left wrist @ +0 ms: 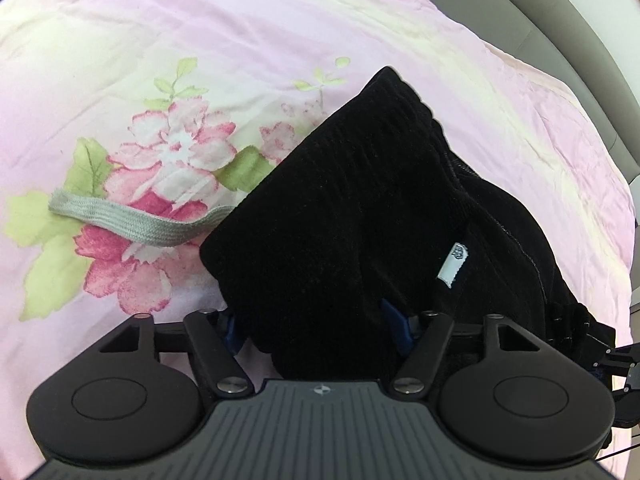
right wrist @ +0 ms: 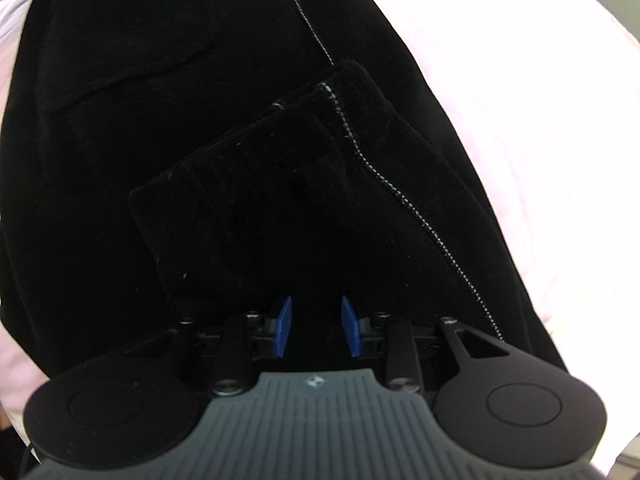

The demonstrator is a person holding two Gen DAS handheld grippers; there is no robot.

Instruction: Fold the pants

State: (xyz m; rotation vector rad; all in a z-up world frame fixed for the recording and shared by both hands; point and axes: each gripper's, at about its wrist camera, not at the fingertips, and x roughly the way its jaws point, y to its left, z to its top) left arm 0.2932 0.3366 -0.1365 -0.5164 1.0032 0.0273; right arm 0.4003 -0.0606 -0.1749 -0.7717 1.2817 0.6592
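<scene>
Black pants folded on pink bedsheet

A bed fills the view, spread with a pale pink cover printed with pink flowers and green leaves. A grey padded frame edges it. Even, bright light.

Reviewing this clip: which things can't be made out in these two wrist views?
- Left wrist view: the black pants cover the space between the left gripper fingers; whether the pads press the cloth cannot be told.
- Same view: print on the white tag is too small to read.
- Same view: the grey band runs under the pants; its far end is hidden.
- Right wrist view: cloth fills the frame; the pants' full outline is cut off.
</scene>
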